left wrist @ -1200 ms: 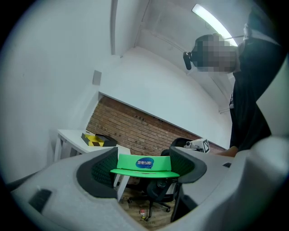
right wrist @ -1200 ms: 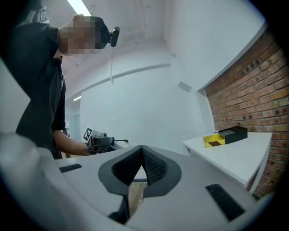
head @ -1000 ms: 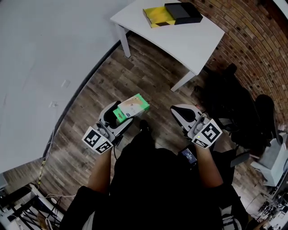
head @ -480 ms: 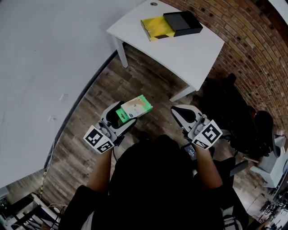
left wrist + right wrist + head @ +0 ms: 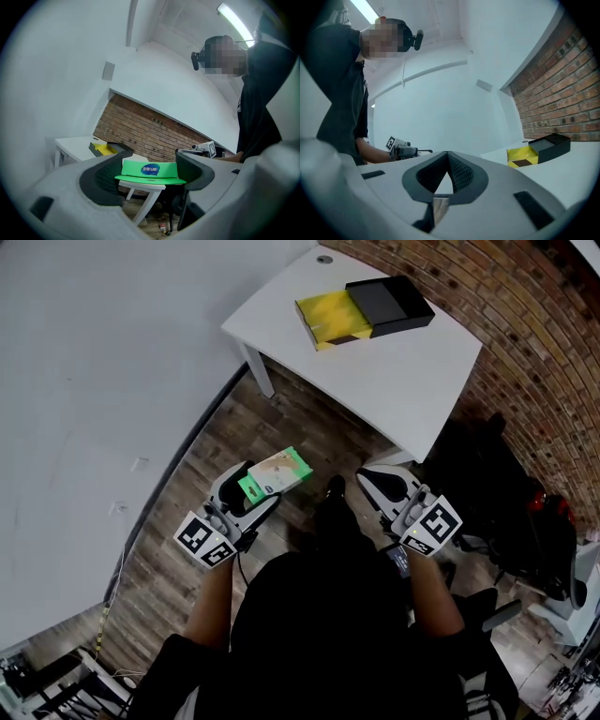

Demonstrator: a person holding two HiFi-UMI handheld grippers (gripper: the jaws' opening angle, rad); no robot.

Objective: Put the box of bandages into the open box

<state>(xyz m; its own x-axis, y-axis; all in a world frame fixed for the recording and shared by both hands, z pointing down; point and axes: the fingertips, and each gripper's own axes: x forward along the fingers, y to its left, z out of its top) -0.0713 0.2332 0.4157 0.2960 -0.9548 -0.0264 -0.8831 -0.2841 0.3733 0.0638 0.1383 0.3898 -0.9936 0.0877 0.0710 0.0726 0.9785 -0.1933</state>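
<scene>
My left gripper (image 5: pixel 251 486) is shut on a green and cream box of bandages (image 5: pixel 274 472), held above the wood floor. In the left gripper view the box's green end (image 5: pixel 150 170) sits clamped between both jaws. My right gripper (image 5: pixel 378 480) is shut with nothing in it; its jaws meet at the tip (image 5: pixel 447 155). The open box (image 5: pixel 364 310), yellow inside with a black lid slid halfway off, lies on the white table (image 5: pixel 403 362) far ahead. It shows small in the left gripper view (image 5: pixel 105 149) and at the right in the right gripper view (image 5: pixel 536 150).
A grey-white wall (image 5: pixel 103 381) runs along the left. A brick wall (image 5: pixel 525 343) stands behind the table at the right. Dark bags or chairs (image 5: pixel 506 502) sit on the floor right of me. Cables and gear (image 5: pixel 47 681) lie at the lower left.
The table and open box have shifted slightly in the head view as I step. Both grippers keep their places before me, the left still holding the bandage box.
</scene>
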